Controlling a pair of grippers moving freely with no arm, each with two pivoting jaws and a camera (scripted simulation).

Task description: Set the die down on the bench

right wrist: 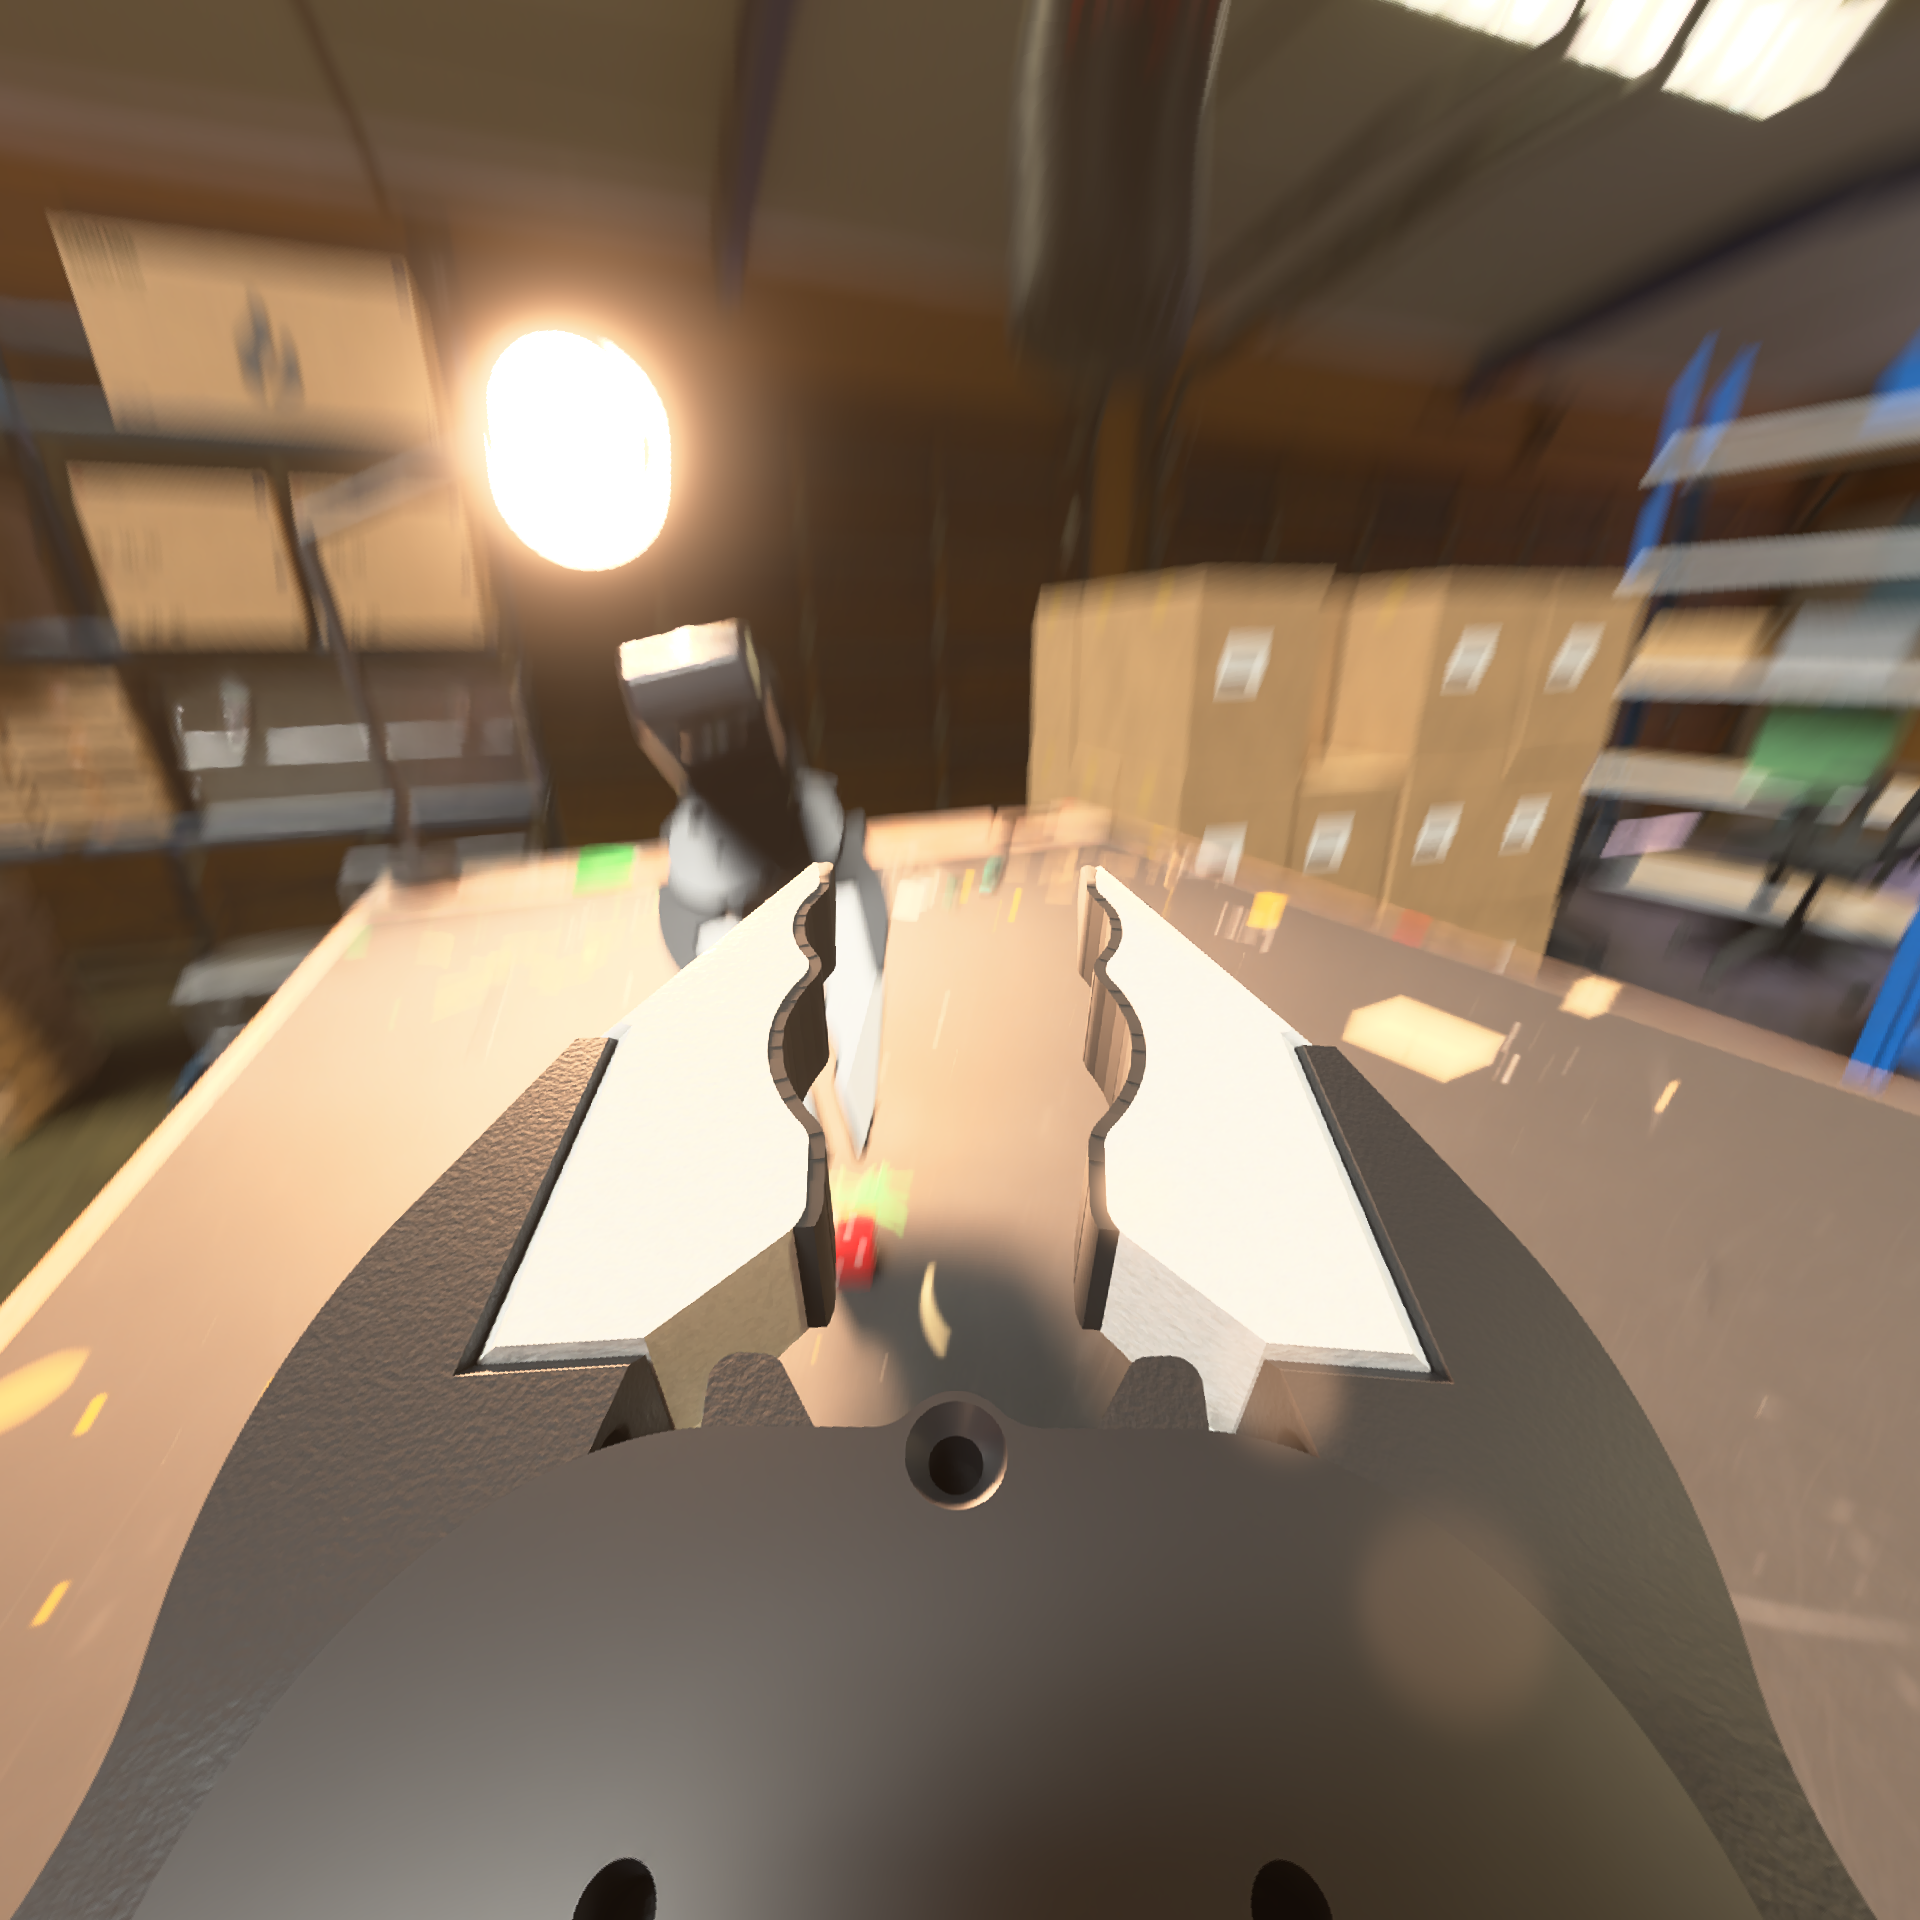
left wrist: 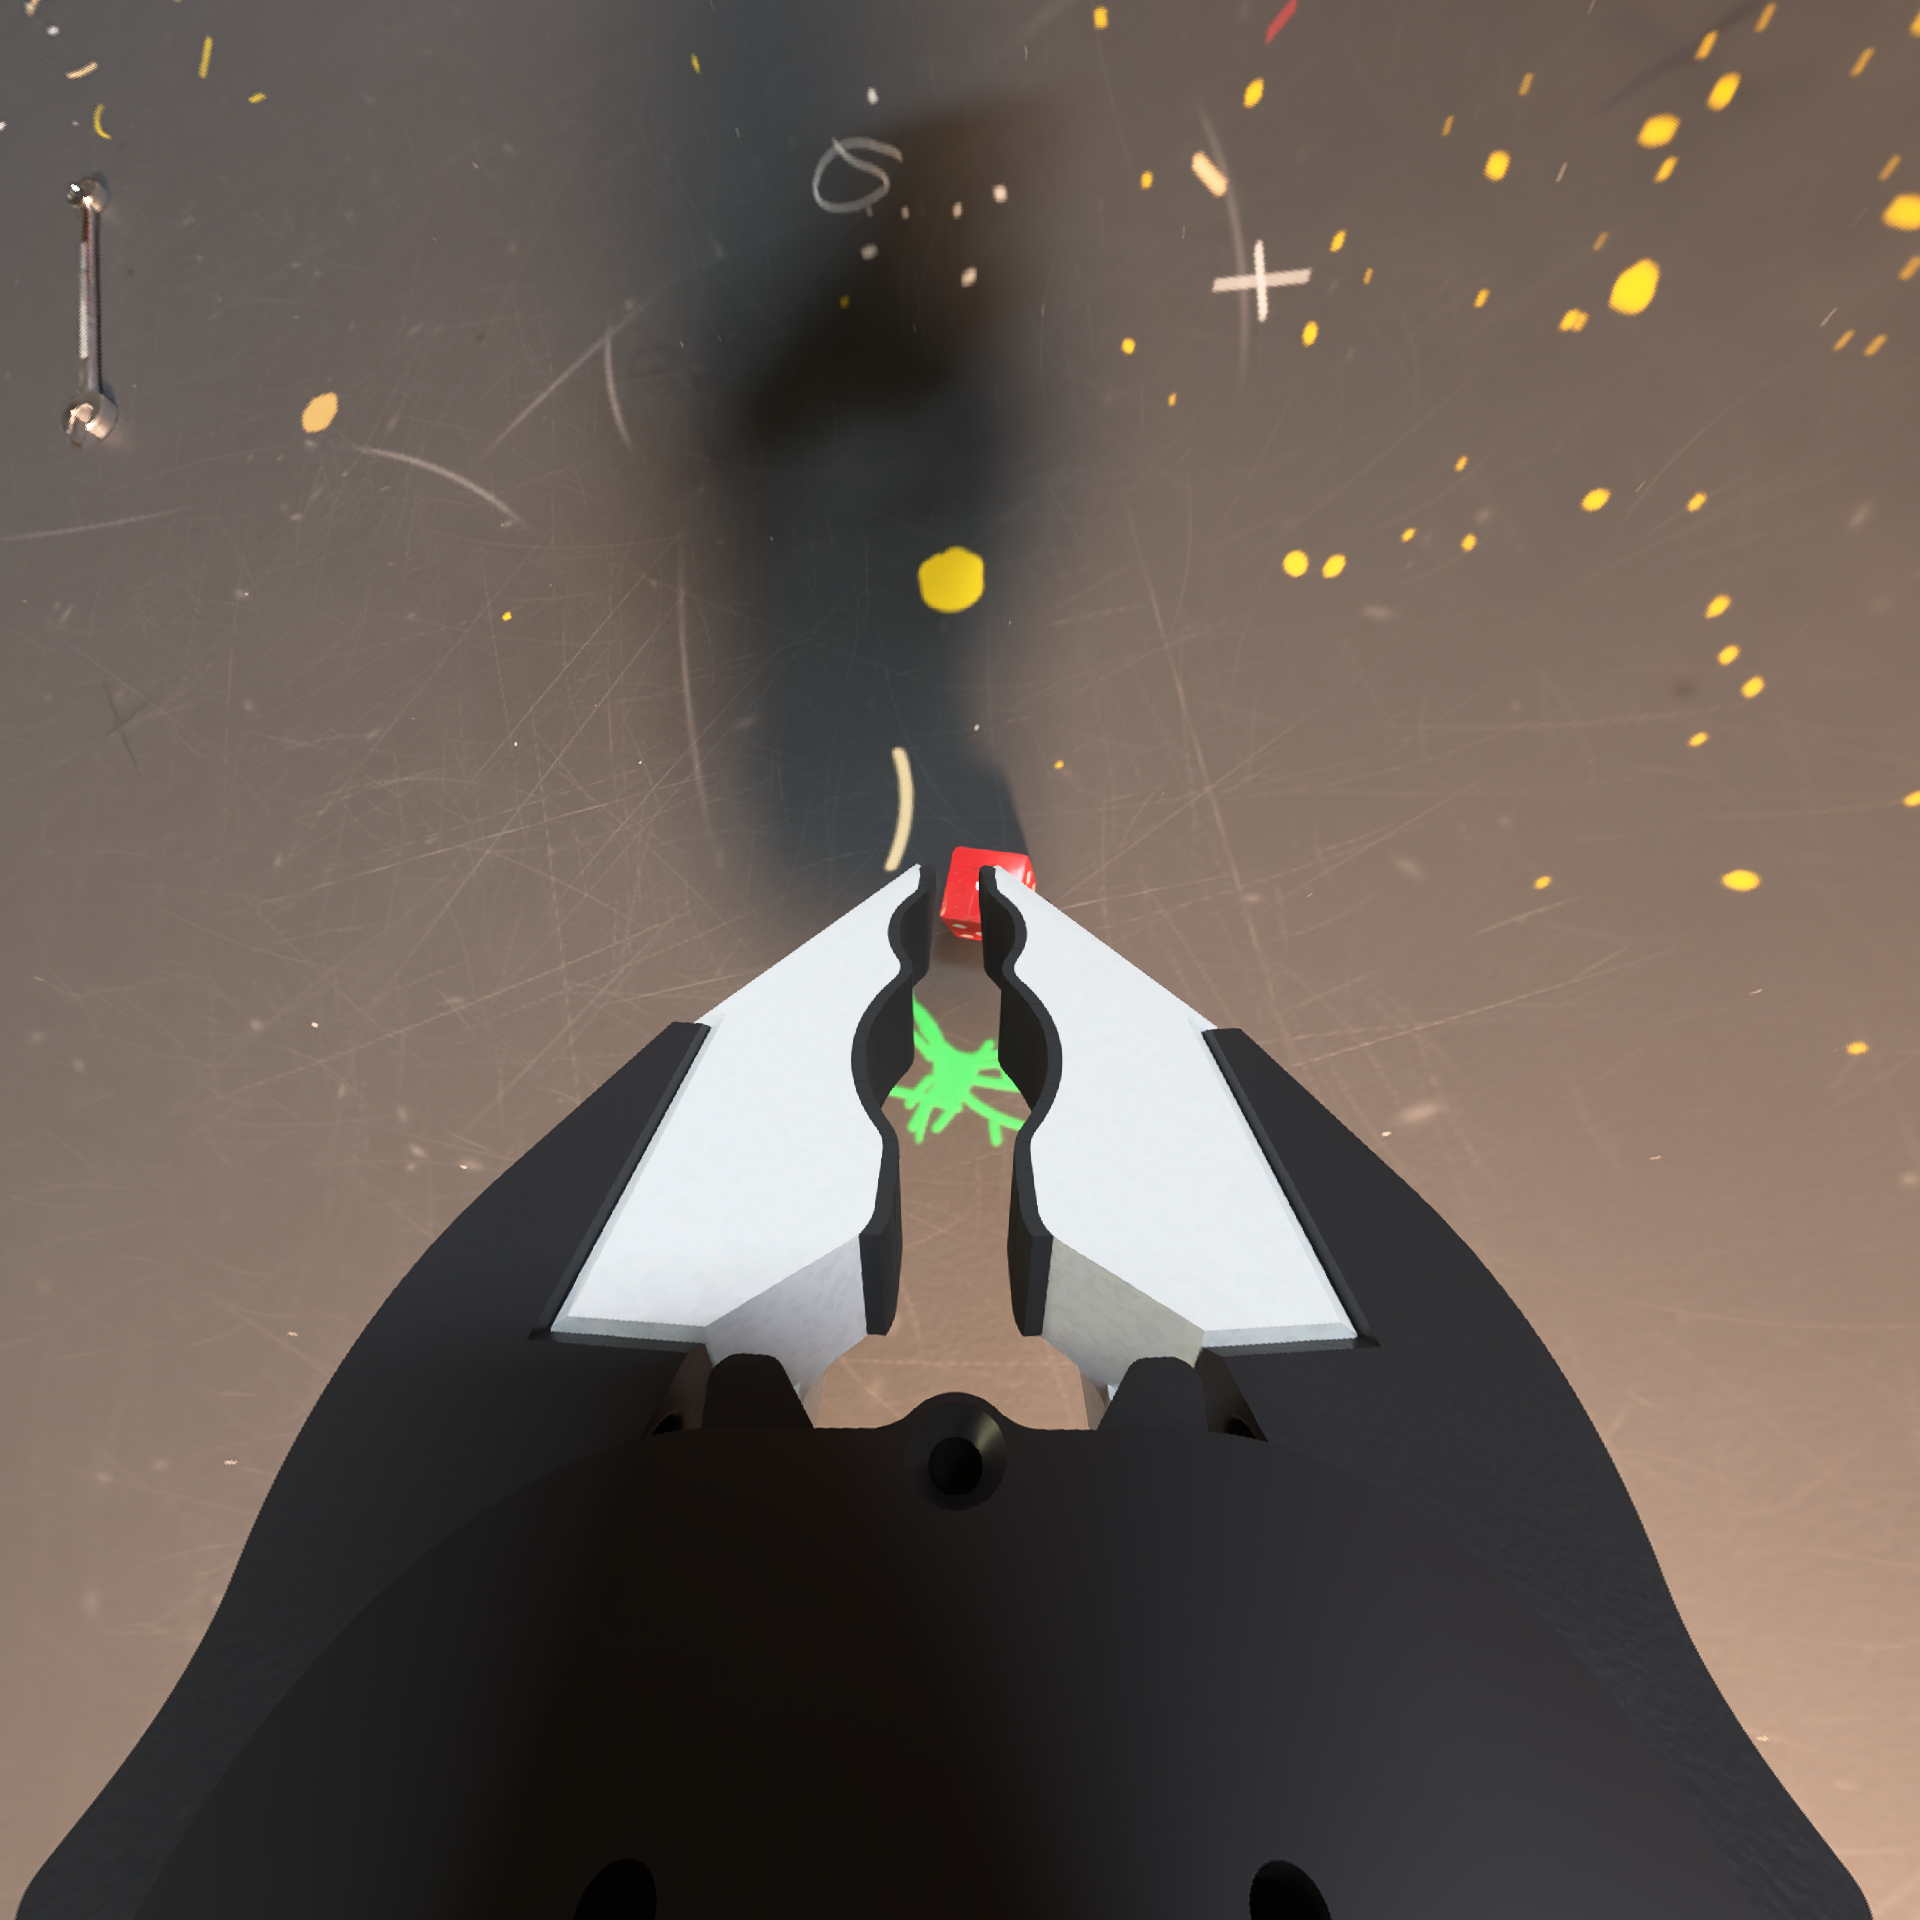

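Note:
A small red die shows right at the tips of my left gripper. Its right side is hidden behind the right finger. The jaws stand a narrow gap apart, and I cannot tell whether they pinch the die or it lies just beyond them. In the blurred right wrist view the die looks low on the scratched bench, next to a green scribble, with the left gripper slanting down over it. My right gripper is open and empty, above the bench, pointing at the die.
A wrench lies at the far left of the bench. Yellow paint spots and chalk marks dot its surface. Cardboard boxes, shelving and a bright lamp stand beyond the bench's far edge.

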